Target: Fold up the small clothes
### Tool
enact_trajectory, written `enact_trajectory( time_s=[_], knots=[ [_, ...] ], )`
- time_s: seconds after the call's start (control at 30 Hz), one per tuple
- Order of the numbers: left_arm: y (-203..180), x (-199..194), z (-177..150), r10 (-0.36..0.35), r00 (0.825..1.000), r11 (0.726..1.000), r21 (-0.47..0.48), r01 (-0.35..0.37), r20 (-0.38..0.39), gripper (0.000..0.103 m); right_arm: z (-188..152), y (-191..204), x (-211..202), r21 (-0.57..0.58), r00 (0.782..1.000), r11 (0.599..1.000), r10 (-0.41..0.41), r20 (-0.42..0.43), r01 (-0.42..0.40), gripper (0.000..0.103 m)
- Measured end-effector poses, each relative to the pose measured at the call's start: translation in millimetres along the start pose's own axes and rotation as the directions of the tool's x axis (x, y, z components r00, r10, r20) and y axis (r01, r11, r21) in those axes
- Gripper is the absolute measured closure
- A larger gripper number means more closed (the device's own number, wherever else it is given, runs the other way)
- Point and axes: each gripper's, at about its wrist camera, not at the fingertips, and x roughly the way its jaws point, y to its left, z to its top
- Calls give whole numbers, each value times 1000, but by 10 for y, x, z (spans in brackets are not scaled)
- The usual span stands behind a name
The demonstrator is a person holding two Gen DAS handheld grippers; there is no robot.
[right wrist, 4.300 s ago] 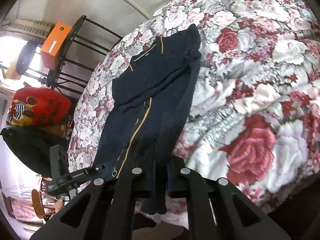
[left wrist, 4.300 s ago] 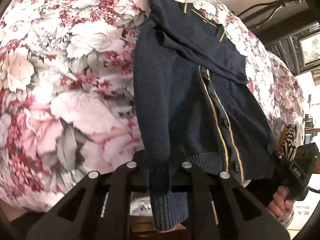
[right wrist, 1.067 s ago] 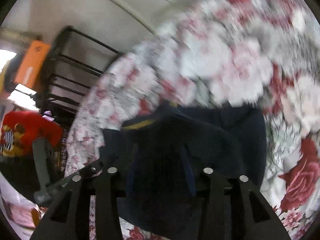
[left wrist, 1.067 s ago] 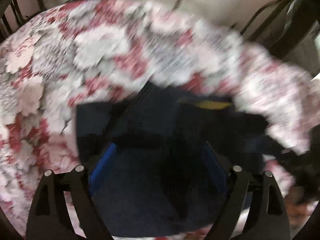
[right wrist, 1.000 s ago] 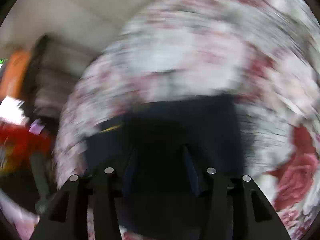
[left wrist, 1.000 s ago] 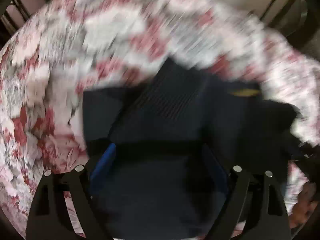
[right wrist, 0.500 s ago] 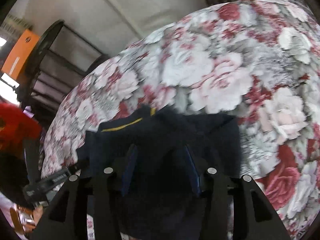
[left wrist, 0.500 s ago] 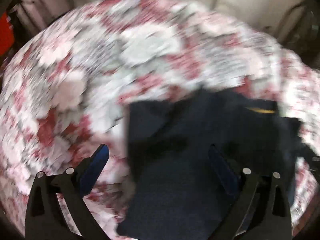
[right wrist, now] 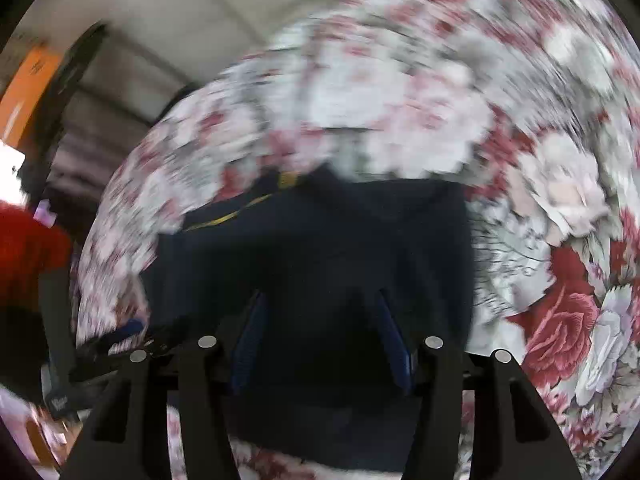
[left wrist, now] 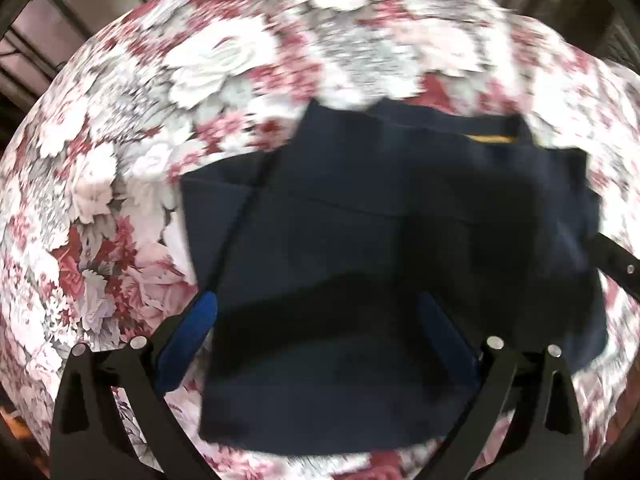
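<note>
A navy cardigan with yellow trim lies folded in half on the floral bedspread. My left gripper is open, its blue-padded fingers wide apart just above the cardigan's near half. In the right wrist view the cardigan fills the centre. My right gripper is open over its near edge with nothing between its blue pads. The right gripper's black finger shows at the right edge of the left wrist view. Both views are motion-blurred.
The floral bedspread spreads all around the cardigan. A black metal rack with an orange box and a red object stand to the left, off the bed. The left gripper's body shows at lower left.
The cardigan's lower half was carried up and laid over the top half. Both grippers have let go of it and opened. They now pull back toward the near edge.
</note>
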Motion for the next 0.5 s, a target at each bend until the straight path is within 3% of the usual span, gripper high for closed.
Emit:
enact_trajectory(
  time_s=[0.1, 0.2, 0.23, 0.33, 0.4, 0.5],
  knots=[
    [-52, -26, -172, 4, 1000, 999, 51, -3, -18, 5, -176, 260, -52, -140, 999, 990, -33, -10, 31, 41],
    [-79, 172, -338, 57, 996, 996, 72, -52, -70, 4, -396, 316, 153, -246, 987, 961, -145, -69, 124, 39],
    [-78, 255, -409, 78, 995, 994, 81, -72, -67, 4, -449, 277, 284, -256, 978, 956, -178, -108, 146, 39],
    [-142, 288, -479, 110, 993, 990, 97, -106, -38, 4, -571, 337, 422, -369, 967, 908, -241, -79, 197, 36],
    [-201, 263, -499, 106, 994, 991, 81, -103, -37, 4, -531, 387, 362, -355, 968, 914, -238, -82, 195, 32],
    [-3, 90, -405, 23, 1000, 1000, -8, -23, 21, 4, -349, 357, 189, -296, 986, 942, -169, -13, 157, 33]
  ],
)
